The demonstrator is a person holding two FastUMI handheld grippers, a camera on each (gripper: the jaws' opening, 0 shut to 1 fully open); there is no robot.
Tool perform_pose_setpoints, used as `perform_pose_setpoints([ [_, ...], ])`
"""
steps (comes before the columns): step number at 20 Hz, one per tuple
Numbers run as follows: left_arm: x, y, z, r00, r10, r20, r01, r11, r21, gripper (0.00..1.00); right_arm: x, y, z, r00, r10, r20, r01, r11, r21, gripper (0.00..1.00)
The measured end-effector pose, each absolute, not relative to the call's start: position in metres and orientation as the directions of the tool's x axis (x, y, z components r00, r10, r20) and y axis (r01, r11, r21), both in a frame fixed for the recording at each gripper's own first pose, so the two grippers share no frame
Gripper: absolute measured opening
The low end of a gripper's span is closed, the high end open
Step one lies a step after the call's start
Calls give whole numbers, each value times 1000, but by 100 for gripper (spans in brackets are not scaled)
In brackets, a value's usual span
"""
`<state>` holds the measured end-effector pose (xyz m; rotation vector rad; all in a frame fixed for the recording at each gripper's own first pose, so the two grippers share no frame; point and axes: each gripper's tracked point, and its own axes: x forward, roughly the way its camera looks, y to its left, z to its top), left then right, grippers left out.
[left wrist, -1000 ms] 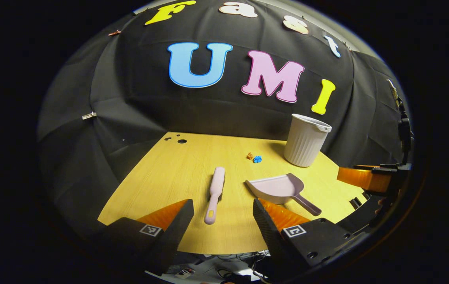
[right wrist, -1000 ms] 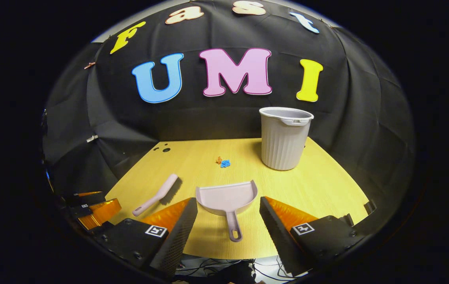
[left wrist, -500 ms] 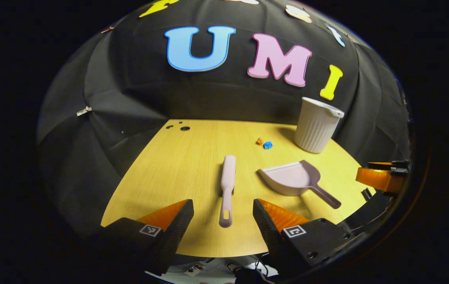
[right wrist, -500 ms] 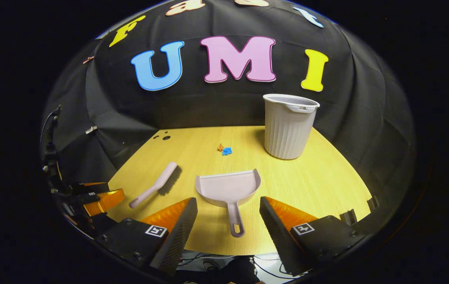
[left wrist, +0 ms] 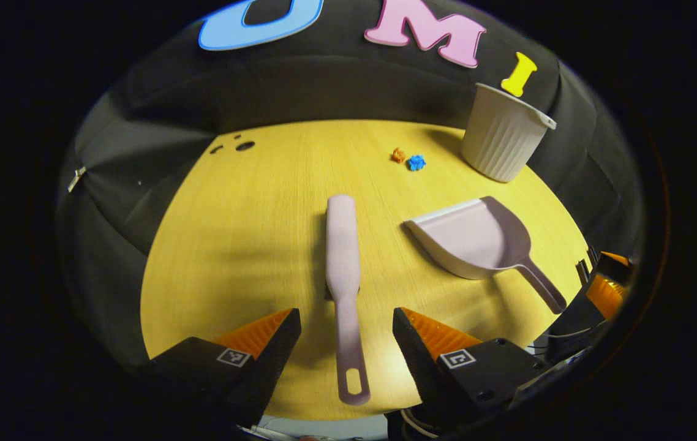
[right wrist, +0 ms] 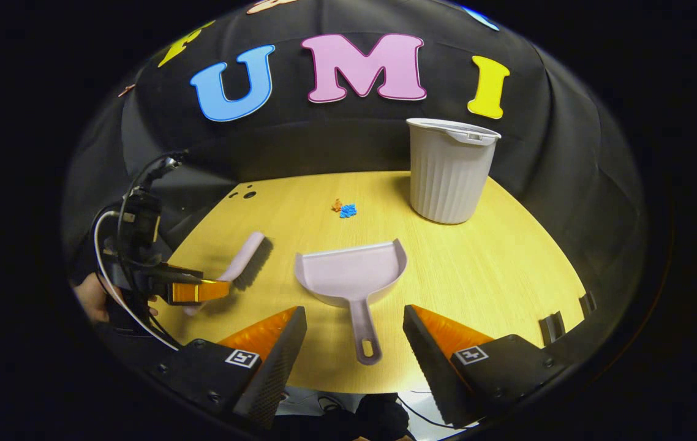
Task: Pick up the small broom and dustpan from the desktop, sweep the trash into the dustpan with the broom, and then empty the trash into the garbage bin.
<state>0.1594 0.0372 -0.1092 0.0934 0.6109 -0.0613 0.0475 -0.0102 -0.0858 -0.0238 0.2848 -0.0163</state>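
**Both grippers open above broom and dustpan handles**

Left gripper (left wrist: 346,324) spread wide, holding nothing, lined up over the small broom (left wrist: 343,257) on the yellow desktop (left wrist: 250,233). Broom handle running between the 2 fingers toward the table's near edge, touching neither. Seen from above here: only the broom's smooth pale back, bristles hidden. To its right, well apart, the dustpan (left wrist: 477,239), mouth turned left toward the broom, handle slanting off to the lower right. Farther back, 2 scraps of trash (left wrist: 408,159), 1 orange and 1 blue, just beside each other, and the ribbed garbage bin (left wrist: 503,141) upright near the back right edge.

Right gripper (right wrist: 354,331) likewise wide open and empty, centred on the dustpan (right wrist: 351,275). Dustpan handle pointing straight back between the fingers, with clear gaps on both sides. Visible from this side: the broom's (right wrist: 247,260) dark bristles facing right, and the left gripper's orange finger across the handle end, with a hand (right wrist: 94,300) behind it. Trash (right wrist: 345,209) beyond the dustpan's mouth, garbage bin (right wrist: 450,171) upright to the right.
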Motion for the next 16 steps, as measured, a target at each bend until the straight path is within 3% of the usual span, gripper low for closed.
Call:
perform_pose_setpoints([
  [6,194,44,-151,702,28,-712,74,991,111,87,70,-30,-109,935,-25,-354,53,996,69,99],
  [9,206,39,-153,714,43,-699,76,988,138,76,82,-36,-114,923,-24,-385,58,995,76,99],
  [11,211,35,-152,723,37,-690,84,987,140,67,88,-34,-126,902,-5,-432,43,996,79,99],
  [15,216,32,-146,750,38,-661,65,989,131,33,92,-25,-154,834,44,-549,18,994,107,99],
  [16,217,33,-149,757,33,-653,61,991,121,30,95,-24,-157,826,52,-561,18,993,118,99],
])
